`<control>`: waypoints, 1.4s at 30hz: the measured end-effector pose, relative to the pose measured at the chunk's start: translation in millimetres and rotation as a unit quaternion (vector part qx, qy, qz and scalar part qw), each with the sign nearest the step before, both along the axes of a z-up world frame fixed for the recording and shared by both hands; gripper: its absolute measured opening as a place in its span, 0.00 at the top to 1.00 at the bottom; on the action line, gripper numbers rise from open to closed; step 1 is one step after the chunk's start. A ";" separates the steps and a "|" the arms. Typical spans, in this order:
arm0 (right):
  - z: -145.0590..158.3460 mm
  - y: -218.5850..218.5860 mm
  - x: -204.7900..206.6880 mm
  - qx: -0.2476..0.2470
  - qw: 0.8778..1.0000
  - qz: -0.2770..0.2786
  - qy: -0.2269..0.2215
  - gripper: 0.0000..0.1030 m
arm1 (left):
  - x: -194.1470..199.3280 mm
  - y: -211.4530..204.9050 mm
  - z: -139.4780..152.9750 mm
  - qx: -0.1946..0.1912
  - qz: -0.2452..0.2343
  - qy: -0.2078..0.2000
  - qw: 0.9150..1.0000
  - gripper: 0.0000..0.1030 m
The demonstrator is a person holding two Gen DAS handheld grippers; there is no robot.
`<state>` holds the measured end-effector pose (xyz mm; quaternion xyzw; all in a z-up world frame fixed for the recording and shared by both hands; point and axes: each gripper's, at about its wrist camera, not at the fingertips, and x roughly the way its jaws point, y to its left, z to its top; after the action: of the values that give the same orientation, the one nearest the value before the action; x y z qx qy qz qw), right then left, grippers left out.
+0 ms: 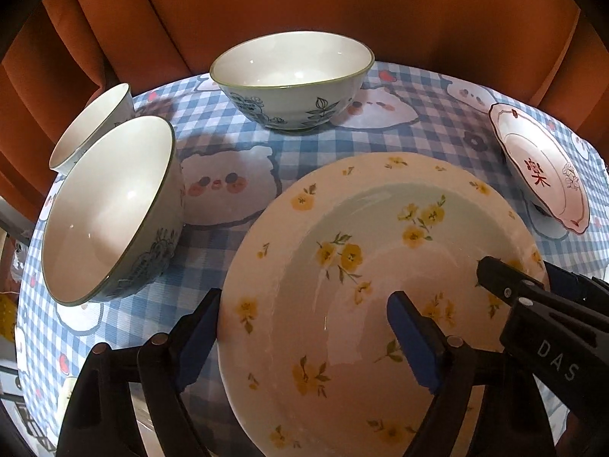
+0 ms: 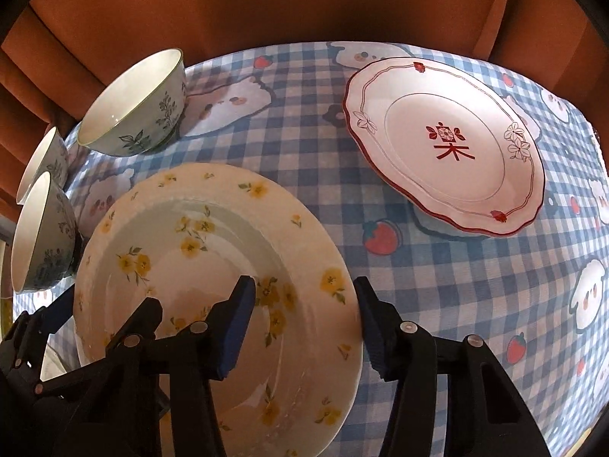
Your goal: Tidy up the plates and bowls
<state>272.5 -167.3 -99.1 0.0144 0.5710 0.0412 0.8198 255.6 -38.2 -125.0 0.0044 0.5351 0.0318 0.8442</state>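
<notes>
A cream plate with yellow flowers [image 1: 361, 266] [image 2: 198, 251] lies on the blue checked tablecloth [image 1: 304, 144]. My left gripper [image 1: 304, 297] is open and straddles its left rim, one finger outside and one over the plate's well. My right gripper [image 2: 304, 282] is open astride the right rim in the same way; it also shows at the plate's right edge [image 1: 521, 272]. A white plate with red trim [image 1: 540, 167] [image 2: 445, 144] sits to the right. Three white bowls with green rims and leaf prints stand at the left and back [image 1: 293, 76] [image 1: 110, 209] [image 1: 91, 125].
Orange fabric [image 1: 304, 0] hangs behind the round table. In the right wrist view the bowls [image 2: 133, 103] [image 2: 42, 232] [image 2: 42, 160] crowd the left side, with the left gripper's finger [image 2: 57, 308] below them. Bare cloth [image 2: 495, 304] lies right of the flowered plate.
</notes>
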 end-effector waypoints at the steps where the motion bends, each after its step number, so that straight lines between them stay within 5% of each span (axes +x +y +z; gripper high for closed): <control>1: 0.3 -0.5 -0.3 0.001 1.000 -0.001 -0.001 0.45 | -0.2 -0.3 0.1 -0.001 0.000 0.001 1.000 0.17; 19: 3.2 -44.9 -49.9 -0.008 0.999 -0.039 0.020 0.46 | -35.6 -40.8 1.8 -0.013 -0.062 0.017 0.998 0.17; 42: 5.3 -44.4 -44.2 -0.026 0.999 0.007 0.020 0.46 | -21.9 -36.0 -2.4 -0.031 -0.019 0.045 0.998 0.24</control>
<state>228.2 -211.7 -93.8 -0.0102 0.5883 0.0316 0.8080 233.7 -74.3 -127.5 -0.0105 0.5731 -0.0008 0.8194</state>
